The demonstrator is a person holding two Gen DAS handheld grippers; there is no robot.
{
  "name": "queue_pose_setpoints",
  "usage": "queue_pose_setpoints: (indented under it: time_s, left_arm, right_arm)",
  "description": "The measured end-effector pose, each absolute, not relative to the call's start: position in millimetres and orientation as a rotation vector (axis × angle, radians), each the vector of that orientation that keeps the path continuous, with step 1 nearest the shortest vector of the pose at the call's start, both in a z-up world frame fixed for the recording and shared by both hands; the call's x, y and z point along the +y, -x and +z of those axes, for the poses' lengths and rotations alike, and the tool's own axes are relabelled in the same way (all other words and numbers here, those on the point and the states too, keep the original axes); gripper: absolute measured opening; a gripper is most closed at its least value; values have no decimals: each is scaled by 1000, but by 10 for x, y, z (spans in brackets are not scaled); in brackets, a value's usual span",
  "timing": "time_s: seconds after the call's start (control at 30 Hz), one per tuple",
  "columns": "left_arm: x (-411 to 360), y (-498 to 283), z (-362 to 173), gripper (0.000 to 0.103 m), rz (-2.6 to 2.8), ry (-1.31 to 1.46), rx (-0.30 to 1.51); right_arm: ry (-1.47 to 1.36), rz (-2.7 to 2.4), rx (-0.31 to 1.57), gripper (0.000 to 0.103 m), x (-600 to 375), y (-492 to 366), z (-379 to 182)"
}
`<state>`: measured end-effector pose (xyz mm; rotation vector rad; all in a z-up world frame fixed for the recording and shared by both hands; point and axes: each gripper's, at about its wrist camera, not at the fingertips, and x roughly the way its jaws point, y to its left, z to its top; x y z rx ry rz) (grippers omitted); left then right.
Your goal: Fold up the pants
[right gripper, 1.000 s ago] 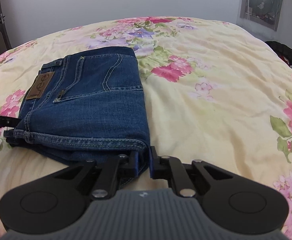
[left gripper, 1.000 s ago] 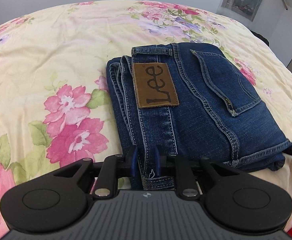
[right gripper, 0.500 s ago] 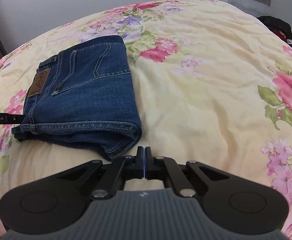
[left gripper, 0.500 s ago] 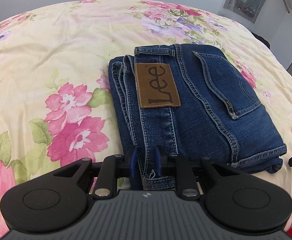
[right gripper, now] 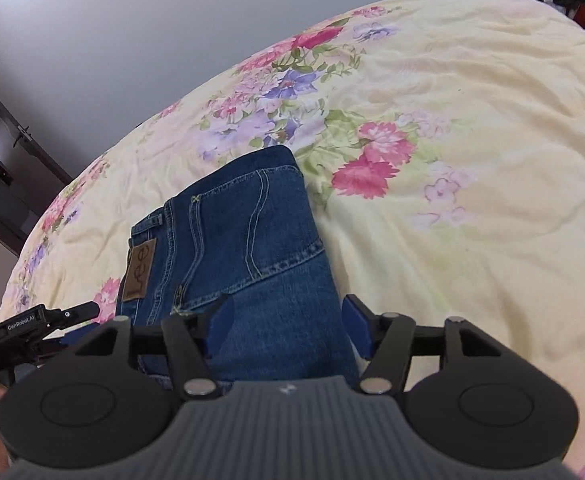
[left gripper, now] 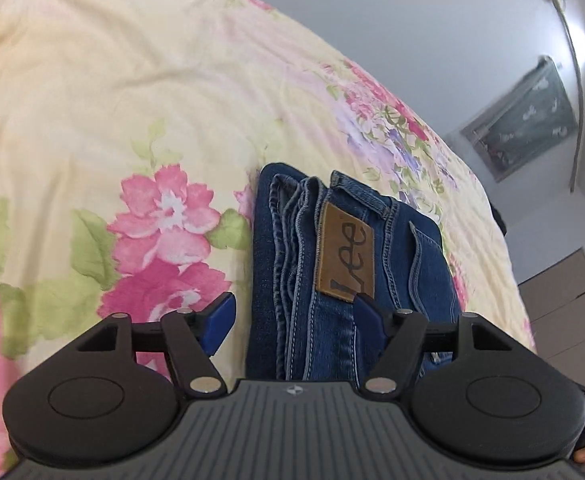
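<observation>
My left gripper (left gripper: 292,320) has just spread its fingers wide; the folded jeans (left gripper: 344,264) lie between the pads, unpinched. My right gripper (right gripper: 288,326) has likewise just opened, and the denim's near corner sits between its blue pads (right gripper: 220,328), untouched as far as I can tell. Only my left view shows the stacked fold edges at ten o'clock of the leather patch (left gripper: 346,258); only my right view shows the back pocket stitching (right gripper: 258,224) and the other gripper at eight o'clock. The jeans' near edge is hidden behind both gripper bodies. The dark blue jeans form a compact rectangle on the floral bedspread (right gripper: 472,160).
</observation>
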<state>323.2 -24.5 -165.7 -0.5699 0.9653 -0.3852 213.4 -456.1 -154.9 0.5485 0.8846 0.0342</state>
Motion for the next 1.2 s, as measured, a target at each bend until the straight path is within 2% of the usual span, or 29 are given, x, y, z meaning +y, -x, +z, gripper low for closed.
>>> queue_pose_setpoints:
  time_s: [0.3,0.4,0.47,0.53,0.63,0.7,0.77,0.87,1.2]
  left_arm:
    - [-306,-3542,-2056,83,-481,736,942]
    - [-366,-3618,-2140,79,-518,747,922]
    - [-385,-3661,-2175,72,-529,771,914]
    - [-376,-3689,-2194,66,-530,797,918]
    - [-336,-3666,-2181,51,-508,828,913]
    - [-340,-3667,-2156,46,-502,831,917]
    - [-354,-3665,-2103,39,-488,815,920]
    - [-359,-3625,-1993,34,-478,802,914]
    - [-11,-3368,-1415,32,-450,767,872]
  right_arm:
    - [-833,111,930,59,-4848,-2710,-2139]
    - [-900,138,921,58,-4888,-2856,-2311]
    - [-923,158,911,56,-4899,-2948,-2390]
    - [-941,159,906,49,-4893,-3005,-2419]
    - [-890,147,908,42,-4845,-3013,-2356]
    - [-848,136,904,37,-4796,-3004,-2268]
    - [-798,146,891,26,-4731,-3002,-2133]
    - [-726,160,874,20,-4636,-2994,-1904]
    - [-621,237,828,18,-4192,-2854,-1248]
